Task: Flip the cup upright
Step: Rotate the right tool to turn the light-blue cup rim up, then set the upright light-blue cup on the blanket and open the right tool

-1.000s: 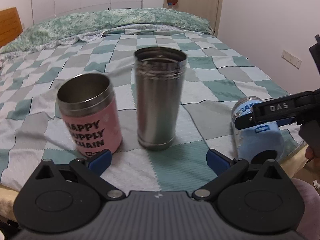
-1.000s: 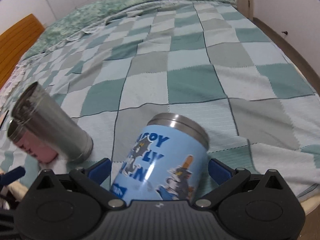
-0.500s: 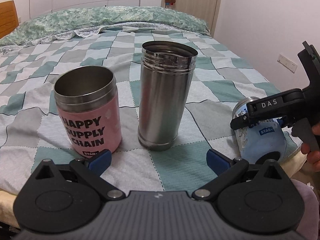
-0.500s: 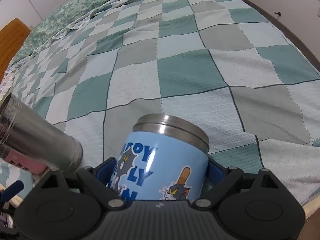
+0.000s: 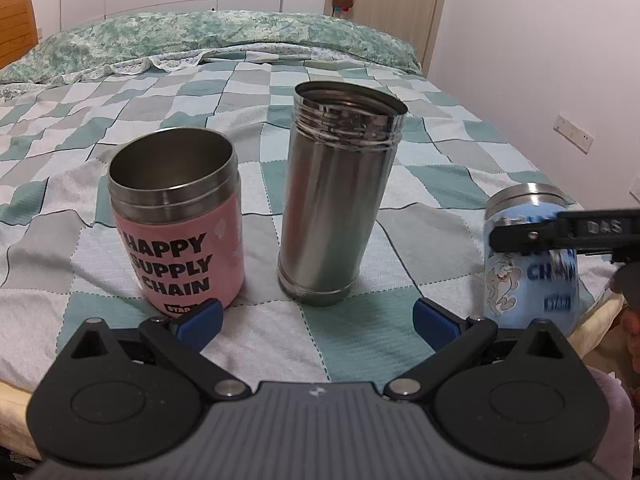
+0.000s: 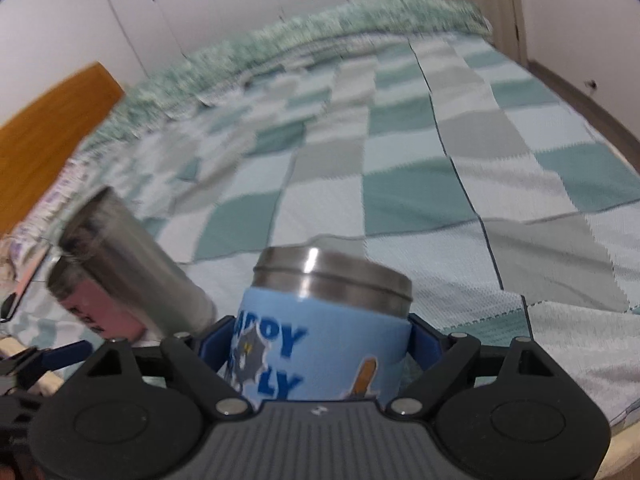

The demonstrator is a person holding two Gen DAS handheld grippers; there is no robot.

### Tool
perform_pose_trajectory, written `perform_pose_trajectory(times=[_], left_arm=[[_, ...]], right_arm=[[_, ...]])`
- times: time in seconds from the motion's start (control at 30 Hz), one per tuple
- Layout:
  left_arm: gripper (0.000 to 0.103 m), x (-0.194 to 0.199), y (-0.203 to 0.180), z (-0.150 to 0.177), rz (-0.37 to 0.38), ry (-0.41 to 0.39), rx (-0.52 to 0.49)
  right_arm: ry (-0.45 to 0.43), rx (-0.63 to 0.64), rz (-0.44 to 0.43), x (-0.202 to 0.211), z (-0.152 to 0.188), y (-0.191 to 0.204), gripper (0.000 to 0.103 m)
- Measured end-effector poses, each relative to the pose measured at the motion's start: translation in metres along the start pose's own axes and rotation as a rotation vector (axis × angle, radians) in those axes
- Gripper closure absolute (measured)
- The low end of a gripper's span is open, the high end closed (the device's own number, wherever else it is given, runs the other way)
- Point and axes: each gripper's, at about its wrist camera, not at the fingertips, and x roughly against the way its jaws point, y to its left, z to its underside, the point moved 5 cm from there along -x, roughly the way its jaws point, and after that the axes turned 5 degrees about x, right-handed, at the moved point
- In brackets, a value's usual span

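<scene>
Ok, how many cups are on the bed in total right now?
3. The pink cup stands upright on the left, the plain steel cup upright beside it in the middle, and the blue cup at the right edge, clamped in the right gripper jaws. None seem hidden.

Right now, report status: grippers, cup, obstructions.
Right gripper shut on blue cup, rim up. Left gripper open, empty. Steel tumbler, pink cup upright, apart from the blue cup.

Mug (image 5: pixel 178 216) left, flask (image 5: pixel 336 200) middle, cup (image 5: pixel 528 256) right, on bed (image 5: pixel 440 168).
</scene>
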Motion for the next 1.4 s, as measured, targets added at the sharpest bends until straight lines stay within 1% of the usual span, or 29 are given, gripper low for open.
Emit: perform_pose_trajectory(times=[0.13,0.3,0.4,0.53,0.7,0.8,0.9,0.93,0.97,1.2,1.27,1.3,1.4], left_arm=[[0.000,0.004,0.002,-0.003,0.009,-0.017,0.017],[0.000,0.011,0.005,-0.004,0.022,-0.044,0.057],[0.000,0.013,0.008,-0.007,0.019,-0.060,0.074],[0.000,0.016,0.011,-0.010,0.006,-0.084,0.082],[0.000,0.016,0.014,-0.010,-0.009,-0.104,0.078],[0.000,0.014,0.016,-0.009,-0.017,-0.106,0.077],[0.000,0.011,0.020,-0.008,-0.017,-0.105,0.083],[0.000,0.010,0.020,-0.008,-0.017,-0.105,0.087],[0.000,0.010,0.021,-0.007,-0.017,-0.105,0.090],[0.000,0.012,0.019,-0.008,-0.022,-0.121,0.079],[0.000,0.015,0.018,-0.009,-0.025,-0.128,0.071],[0.000,0.016,0.017,-0.009,-0.025,-0.132,0.066],[0.000,0.025,0.013,-0.007,-0.015,-0.163,0.045]], right_arm=[[-0.129,0.110,-0.013,0.022,0.003,0.017,0.018],[-0.287,0.220,-0.011,0.038,0.000,0.044,0.019],[-0.349,0.284,0.008,0.038,-0.009,0.061,0.019],[-0.379,0.354,0.050,0.024,-0.022,0.076,0.019],[-0.391,0.373,0.100,-0.006,-0.029,0.075,0.020],[-0.400,0.381,0.120,-0.025,-0.024,0.070,0.020],[-0.358,0.380,0.126,-0.048,-0.011,0.063,0.019],[-0.386,0.395,0.124,-0.049,-0.007,0.062,0.019],[-0.392,0.397,0.124,-0.049,-0.006,0.063,0.019],[-0.406,0.397,0.120,-0.044,-0.004,0.062,0.018],[-0.447,0.390,0.114,-0.031,-0.001,0.062,0.002],[-0.469,0.392,0.103,-0.023,0.000,0.062,0.000],[-0.524,0.403,0.083,0.004,0.004,0.063,0.000]])
